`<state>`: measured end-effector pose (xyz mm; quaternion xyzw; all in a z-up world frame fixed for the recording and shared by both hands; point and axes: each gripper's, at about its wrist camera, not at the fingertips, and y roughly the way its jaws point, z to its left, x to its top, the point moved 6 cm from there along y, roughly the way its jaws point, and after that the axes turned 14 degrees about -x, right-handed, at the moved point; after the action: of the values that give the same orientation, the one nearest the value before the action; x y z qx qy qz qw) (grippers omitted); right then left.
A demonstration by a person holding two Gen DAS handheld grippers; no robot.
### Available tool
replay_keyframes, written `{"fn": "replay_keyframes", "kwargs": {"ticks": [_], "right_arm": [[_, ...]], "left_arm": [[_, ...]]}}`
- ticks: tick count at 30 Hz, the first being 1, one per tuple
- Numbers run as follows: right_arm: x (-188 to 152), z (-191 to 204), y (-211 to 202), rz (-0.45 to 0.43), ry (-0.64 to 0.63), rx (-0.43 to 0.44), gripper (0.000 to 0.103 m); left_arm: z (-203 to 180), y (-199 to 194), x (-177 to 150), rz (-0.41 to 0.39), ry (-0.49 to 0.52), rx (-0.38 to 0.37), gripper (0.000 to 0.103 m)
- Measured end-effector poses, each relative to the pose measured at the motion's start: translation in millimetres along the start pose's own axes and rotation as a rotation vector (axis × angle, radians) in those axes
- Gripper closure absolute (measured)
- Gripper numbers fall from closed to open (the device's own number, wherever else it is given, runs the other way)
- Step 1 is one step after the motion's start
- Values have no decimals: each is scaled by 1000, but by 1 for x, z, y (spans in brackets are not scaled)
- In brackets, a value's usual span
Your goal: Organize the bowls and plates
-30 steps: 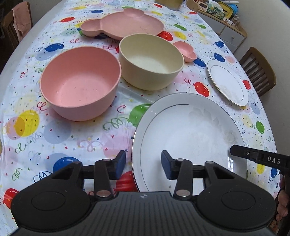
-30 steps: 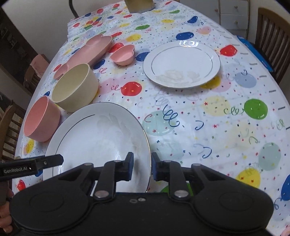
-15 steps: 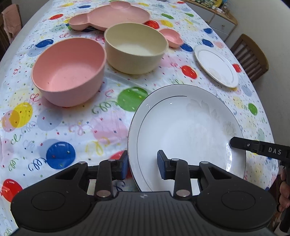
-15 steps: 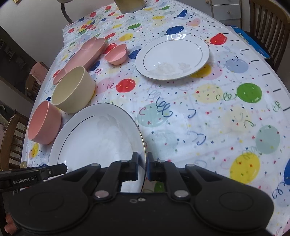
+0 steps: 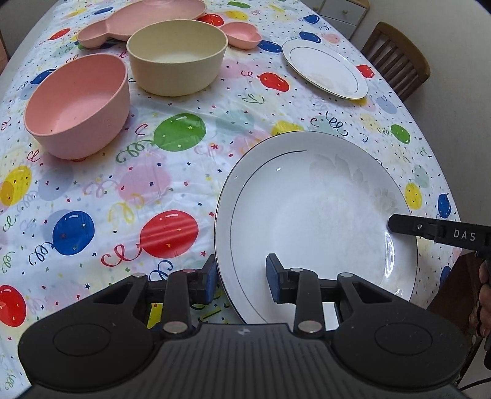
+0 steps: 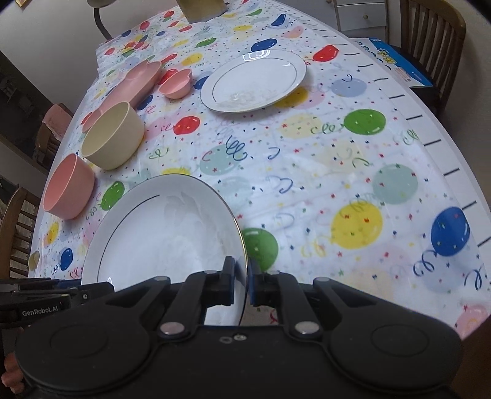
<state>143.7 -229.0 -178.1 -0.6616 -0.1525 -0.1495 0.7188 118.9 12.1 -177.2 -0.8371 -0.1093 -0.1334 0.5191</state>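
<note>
Setting: home dining room. Desk covered with a balloon-print party cloth, laid with household plates and bowls. Wooden slat-back chairs around it; a white drawer unit at the far right; a box on one chair seat.

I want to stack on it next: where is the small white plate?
The small white plate lies far across the table, right of the little pink dish, beyond the large white plate.
</note>
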Motion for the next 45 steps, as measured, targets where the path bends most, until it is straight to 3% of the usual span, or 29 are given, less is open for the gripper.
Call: {"fn": "replay_keyframes", "kwargs": {"ticks": [6, 9, 12, 14, 16, 21, 26, 33, 37, 45], "right_arm": [[-3, -1, 2, 11, 9, -13, 94], [-3, 0, 0, -3, -7, -37, 84], [-1, 1, -5, -20, -29, -49, 82], [2, 4, -12, -46, -49, -56, 80], [5, 8, -20, -78, -70, -59, 76], [11, 21, -44, -163, -103, -66, 67], [14, 29, -62, -220, -107, -63, 62], [20, 33, -81, -292, -101, -78, 52], [27, 33, -89, -335, -98, -85, 38], [52, 28, -99, -418, -100, -99, 22]], "left_arm": [[-2, -4, 4, -18, 23, 14, 71], [-2, -10, 8, -35, 32, 33, 71], [-3, -20, 11, -62, 40, 51, 70], [-5, -26, 14, -85, 50, 50, 66], [-10, -33, 17, -114, 65, 49, 55], [-26, -48, 24, -166, 118, 35, 52], [-38, -59, 31, -211, 157, 26, 39], [-54, -68, 48, -265, 207, 25, 35], [-63, -71, 61, -300, 228, 30, 30], [-82, -63, 85, -341, 264, 22, 25]]}}
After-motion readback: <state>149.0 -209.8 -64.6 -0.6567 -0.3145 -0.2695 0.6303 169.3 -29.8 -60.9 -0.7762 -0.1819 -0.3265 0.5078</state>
